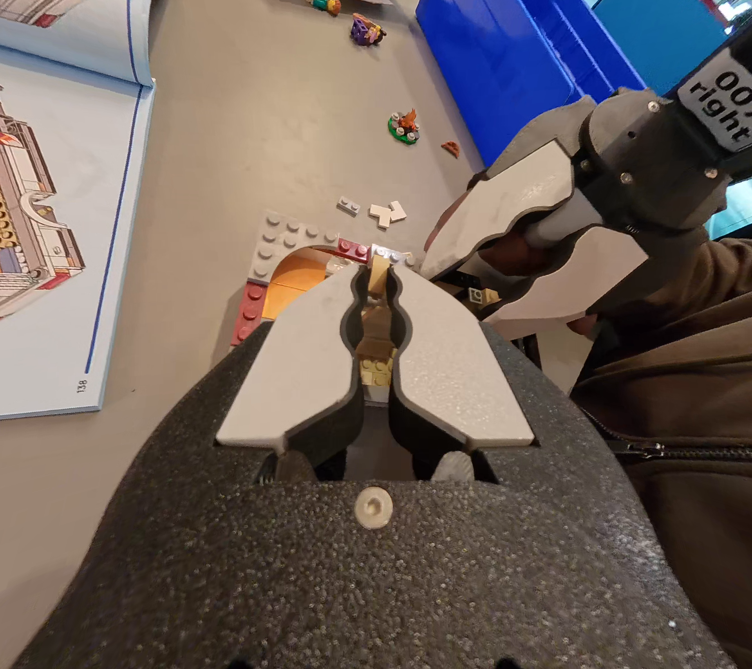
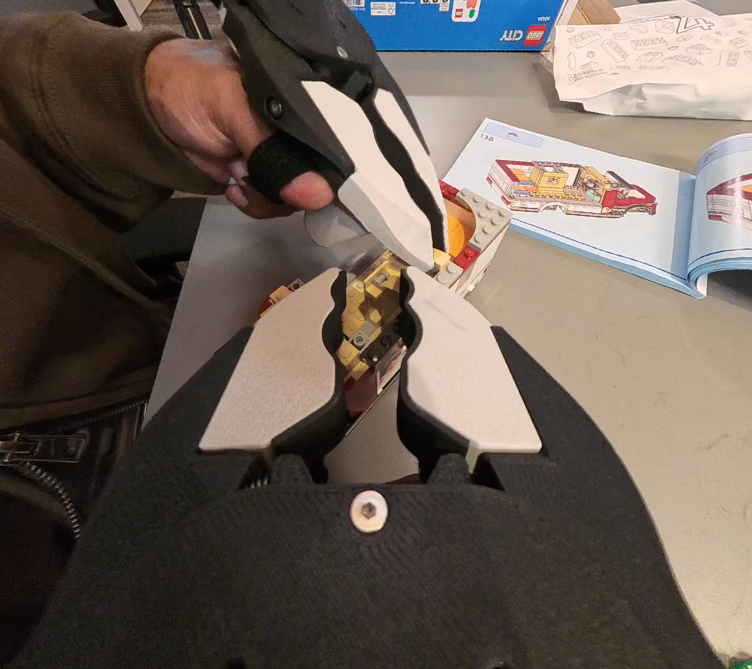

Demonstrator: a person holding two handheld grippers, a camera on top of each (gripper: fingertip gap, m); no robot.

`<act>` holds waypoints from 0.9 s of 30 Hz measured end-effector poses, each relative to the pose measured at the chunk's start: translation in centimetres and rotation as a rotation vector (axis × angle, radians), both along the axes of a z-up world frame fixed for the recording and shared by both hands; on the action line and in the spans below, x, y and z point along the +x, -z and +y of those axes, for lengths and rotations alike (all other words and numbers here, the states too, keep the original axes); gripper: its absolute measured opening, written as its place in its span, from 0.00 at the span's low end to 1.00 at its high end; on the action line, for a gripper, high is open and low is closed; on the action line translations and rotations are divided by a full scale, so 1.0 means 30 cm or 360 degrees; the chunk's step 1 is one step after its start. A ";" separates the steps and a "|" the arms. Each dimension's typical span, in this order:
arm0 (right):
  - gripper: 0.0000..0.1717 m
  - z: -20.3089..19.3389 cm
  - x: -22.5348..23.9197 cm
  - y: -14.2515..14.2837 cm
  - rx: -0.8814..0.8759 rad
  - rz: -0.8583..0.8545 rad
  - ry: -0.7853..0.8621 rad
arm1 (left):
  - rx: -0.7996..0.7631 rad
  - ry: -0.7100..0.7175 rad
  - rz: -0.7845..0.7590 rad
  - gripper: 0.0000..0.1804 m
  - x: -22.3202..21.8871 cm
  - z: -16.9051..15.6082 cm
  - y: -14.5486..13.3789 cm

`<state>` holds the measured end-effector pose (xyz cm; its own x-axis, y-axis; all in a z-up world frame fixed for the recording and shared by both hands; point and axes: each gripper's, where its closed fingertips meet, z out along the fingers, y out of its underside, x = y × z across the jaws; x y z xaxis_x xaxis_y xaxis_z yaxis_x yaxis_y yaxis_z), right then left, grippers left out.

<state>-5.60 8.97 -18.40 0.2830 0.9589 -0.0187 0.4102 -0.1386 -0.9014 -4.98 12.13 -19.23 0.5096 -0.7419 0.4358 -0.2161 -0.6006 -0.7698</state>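
Note:
A partly built brick vehicle with a grey arch plate (image 1: pixel 276 238), dark red plates and an orange inside lies on the grey table (image 1: pixel 244 120). My left gripper (image 1: pixel 376 269) is shut on a small tan brick (image 1: pixel 377 277) and holds it at the model's upper edge, next to a light grey plate. In the right wrist view the left gripper (image 2: pixel 435 257) comes down from above with the tan brick (image 2: pixel 442 254) at its tips. My right gripper (image 2: pixel 372 277) is closed around the yellow and black body of the model (image 2: pixel 366 308). It also shows in the left wrist view (image 1: pixel 460 293), at the model's right.
An open instruction booklet (image 1: pixel 61 202) lies left of the model. Blue bins (image 1: pixel 508 39) stand at the far right. A grey plate (image 1: pixel 348 205), white tiles (image 1: pixel 386 214) and small builds (image 1: pixel 405 129) lie beyond the model. A blue box (image 2: pixel 447 11) and a white printed bag (image 2: pixel 651 72) lie farther back.

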 end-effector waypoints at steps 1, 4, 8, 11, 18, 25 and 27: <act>0.15 -0.001 0.000 0.000 -0.0003 0.0001 -0.0004 | -0.0018 0.0002 -0.0016 0.05 0.000 -0.001 0.000; 0.16 -0.005 -0.002 0.001 -0.0016 0.0004 -0.0014 | -0.0084 0.0007 -0.0076 0.05 0.002 -0.006 -0.001; 0.19 -0.004 -0.002 0.003 -0.0033 0.0006 -0.0012 | -0.0200 0.0016 -0.0202 0.05 0.004 -0.012 -0.002; 0.19 0.005 0.004 0.005 -0.0056 0.0011 0.0007 | -0.0384 0.0091 -0.0537 0.05 0.015 -0.031 -0.068; 0.19 0.010 0.007 0.003 -0.0029 0.0001 0.0019 | -0.0345 0.0035 -0.0471 0.04 -0.013 -0.007 -0.052; 0.18 0.032 0.019 -0.011 0.0082 -0.0010 0.0070 | -0.0234 0.0065 -0.0466 0.04 -0.006 -0.007 -0.069; 0.17 0.043 0.026 -0.023 0.0074 0.0027 0.0101 | -0.0041 0.0081 -0.0377 0.04 -0.003 -0.001 -0.079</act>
<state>-4.82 10.27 -17.70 0.3434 0.9390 0.0201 0.3866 -0.1218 -0.9142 -5.07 12.09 -16.87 0.3531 -0.7510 0.5580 -0.0616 -0.6137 -0.7871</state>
